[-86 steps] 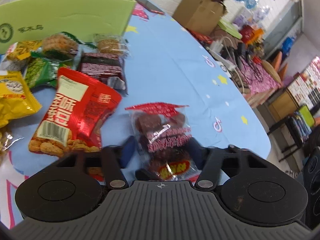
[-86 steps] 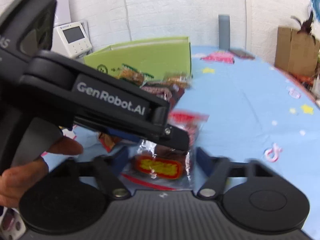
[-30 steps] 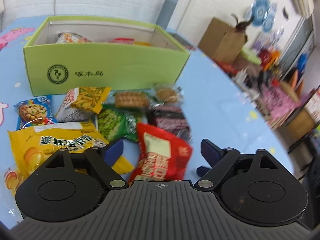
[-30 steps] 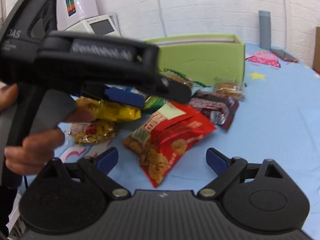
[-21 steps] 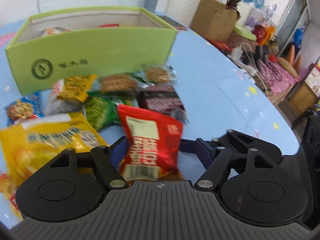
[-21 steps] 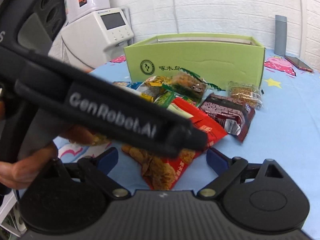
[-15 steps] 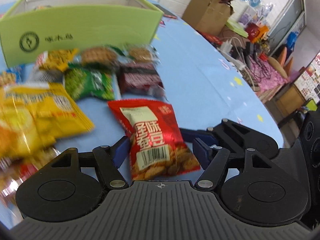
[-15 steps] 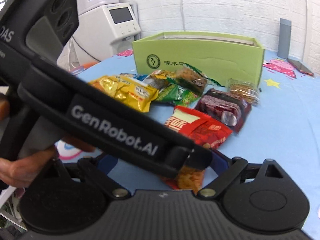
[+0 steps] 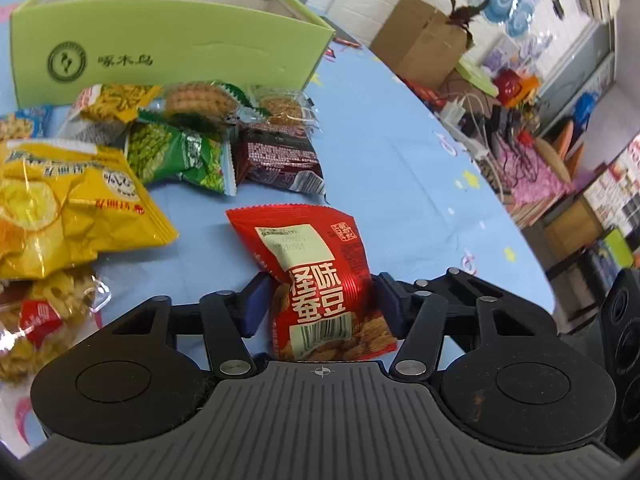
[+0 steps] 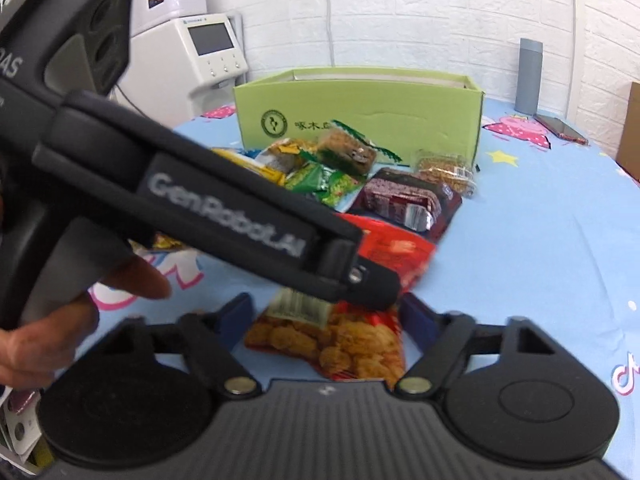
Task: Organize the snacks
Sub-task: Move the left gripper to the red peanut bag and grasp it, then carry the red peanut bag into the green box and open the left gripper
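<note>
A red snack bag [image 9: 320, 280] lies on the blue tablecloth. My left gripper [image 9: 318, 300] has closed on its lower half, blue pads pressing both sides. In the right wrist view the same red bag [image 10: 344, 340] sits between the fingers of my right gripper [image 10: 328, 316], which is open around it. The left gripper's black body [image 10: 224, 216] crosses that view diagonally above the bag. A green cardboard box [image 9: 168, 52] stands behind the snack pile; it also shows in the right wrist view [image 10: 360, 116].
Loose snacks lie before the box: yellow chip bag [image 9: 60, 208], green pea packet [image 9: 176, 156], dark maroon packet [image 9: 276, 156], biscuit packs [image 9: 196, 100]. A brown carton [image 9: 420, 40] and cluttered cables [image 9: 500, 132] sit beyond the table's right edge. A grey bottle [image 10: 529, 76] stands far right.
My left gripper moved forward and closed onto the red bag. My right gripper came closer so the bag now lies between its open fingers.
</note>
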A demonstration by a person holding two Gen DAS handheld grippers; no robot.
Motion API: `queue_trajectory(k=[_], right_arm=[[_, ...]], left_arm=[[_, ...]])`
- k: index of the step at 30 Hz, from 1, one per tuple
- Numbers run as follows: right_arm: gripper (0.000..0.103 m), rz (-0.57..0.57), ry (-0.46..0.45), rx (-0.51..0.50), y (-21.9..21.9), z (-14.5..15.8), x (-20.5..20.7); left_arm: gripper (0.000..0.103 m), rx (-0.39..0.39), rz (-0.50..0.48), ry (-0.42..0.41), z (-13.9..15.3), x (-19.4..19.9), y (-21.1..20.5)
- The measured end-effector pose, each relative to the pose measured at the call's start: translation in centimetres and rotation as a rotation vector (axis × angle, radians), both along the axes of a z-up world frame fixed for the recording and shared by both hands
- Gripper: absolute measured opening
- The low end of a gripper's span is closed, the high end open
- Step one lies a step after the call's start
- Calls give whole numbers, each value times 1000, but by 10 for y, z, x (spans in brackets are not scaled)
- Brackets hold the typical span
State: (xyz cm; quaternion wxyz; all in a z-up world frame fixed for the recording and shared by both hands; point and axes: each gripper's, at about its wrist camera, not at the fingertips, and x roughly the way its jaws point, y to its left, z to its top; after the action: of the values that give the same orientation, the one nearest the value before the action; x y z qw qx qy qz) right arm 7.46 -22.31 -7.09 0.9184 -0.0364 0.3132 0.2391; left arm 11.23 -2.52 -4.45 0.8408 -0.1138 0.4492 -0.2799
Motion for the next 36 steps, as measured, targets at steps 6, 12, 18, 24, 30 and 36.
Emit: queue_trajectory(k=[6, 12, 18, 24, 30, 36], right_arm=[[68, -4, -44, 44, -6, 26, -4], [68, 7, -149, 40, 5, 61, 35], [68, 64, -229, 27, 28, 103, 131], [68, 118, -161, 14, 60, 98, 232], [68, 169, -61, -53, 84, 57, 285], [77, 179, -27, -54, 89, 44, 294]], left_arm=[[32, -40, 30, -40, 26, 1, 7], [32, -43, 64, -140, 70, 45, 17], [32, 15, 121, -260, 116, 133, 30], [31, 79, 171, -193, 97, 223, 48], [31, 152, 177, -95, 49, 269, 50], [41, 162, 175, -118, 43, 266, 48]])
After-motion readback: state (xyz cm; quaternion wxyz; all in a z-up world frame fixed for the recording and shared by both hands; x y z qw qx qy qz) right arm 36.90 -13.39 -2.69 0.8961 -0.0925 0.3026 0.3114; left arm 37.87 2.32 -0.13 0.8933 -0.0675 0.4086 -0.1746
